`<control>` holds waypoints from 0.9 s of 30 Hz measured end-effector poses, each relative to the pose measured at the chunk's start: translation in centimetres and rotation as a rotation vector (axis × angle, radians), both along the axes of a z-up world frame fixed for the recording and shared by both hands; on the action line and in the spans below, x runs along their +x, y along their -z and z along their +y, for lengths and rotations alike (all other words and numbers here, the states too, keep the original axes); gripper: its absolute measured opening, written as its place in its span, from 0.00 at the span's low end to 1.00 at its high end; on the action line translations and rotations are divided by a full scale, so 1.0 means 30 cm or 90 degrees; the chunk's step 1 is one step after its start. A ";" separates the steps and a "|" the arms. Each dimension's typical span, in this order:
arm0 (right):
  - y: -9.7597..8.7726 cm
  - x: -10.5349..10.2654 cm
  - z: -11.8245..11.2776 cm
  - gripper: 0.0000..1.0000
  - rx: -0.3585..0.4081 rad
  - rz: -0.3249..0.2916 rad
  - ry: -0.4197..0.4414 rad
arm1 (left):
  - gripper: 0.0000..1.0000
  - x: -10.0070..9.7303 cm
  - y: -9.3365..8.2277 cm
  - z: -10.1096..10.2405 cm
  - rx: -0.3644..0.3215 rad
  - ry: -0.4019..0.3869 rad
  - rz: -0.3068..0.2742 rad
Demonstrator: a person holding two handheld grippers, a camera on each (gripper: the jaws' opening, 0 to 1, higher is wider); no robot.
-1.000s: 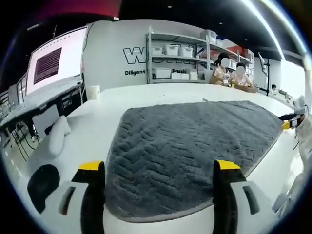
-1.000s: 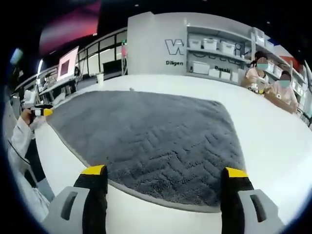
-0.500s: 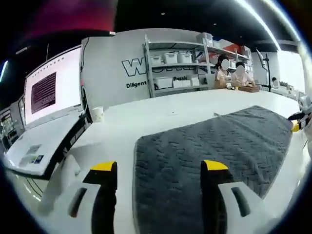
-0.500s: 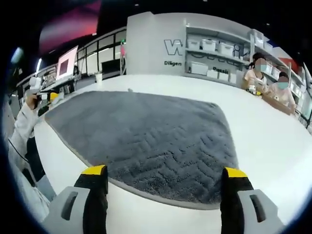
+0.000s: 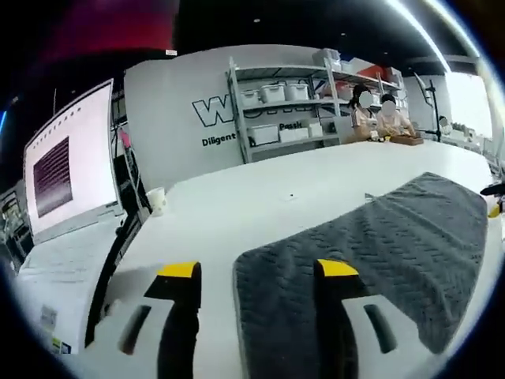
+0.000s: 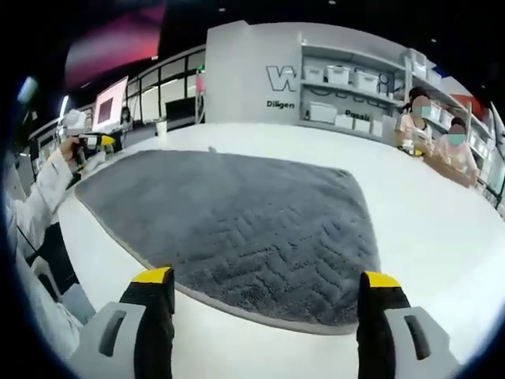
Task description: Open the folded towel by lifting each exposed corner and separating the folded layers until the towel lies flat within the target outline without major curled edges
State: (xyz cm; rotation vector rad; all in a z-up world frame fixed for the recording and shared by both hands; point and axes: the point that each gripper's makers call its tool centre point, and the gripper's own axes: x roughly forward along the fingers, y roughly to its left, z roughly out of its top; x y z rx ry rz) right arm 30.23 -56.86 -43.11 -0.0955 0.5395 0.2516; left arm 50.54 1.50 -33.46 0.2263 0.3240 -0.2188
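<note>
Grey towel (image 6: 237, 221) flat on white table (image 6: 426, 213) (screen (image 5: 59, 162) leftward), both claws agape, empty.

The towel (image 6: 237, 221) is thick grey cloth, matt and rough, its pile pressed into a zigzag pattern, with a smoother, paler hem along its edges. It lies on a white surface (image 6: 442, 237) that looks smooth and faintly glossy. The right tool (image 6: 264, 284) has matt black jaws with yellow tips and pale grey plastic bodies; the left tool (image 5: 256, 272) looks the same.
</note>
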 end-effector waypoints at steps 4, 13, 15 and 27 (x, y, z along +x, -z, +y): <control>-0.003 -0.001 -0.002 0.96 -0.001 -0.001 0.000 | 0.53 0.059 -0.032 -0.011 0.008 0.009 -0.008; -0.020 -0.009 0.016 0.96 -0.022 0.000 -0.008 | 0.50 0.181 0.018 0.010 -0.010 -0.018 0.026; -0.029 -0.009 0.019 0.96 -0.023 -0.004 -0.011 | 0.45 0.214 0.032 0.025 -0.023 -0.028 0.029; -0.050 -0.015 0.018 0.95 -0.031 -0.004 -0.017 | 0.34 0.339 0.154 0.091 -0.003 -0.028 0.064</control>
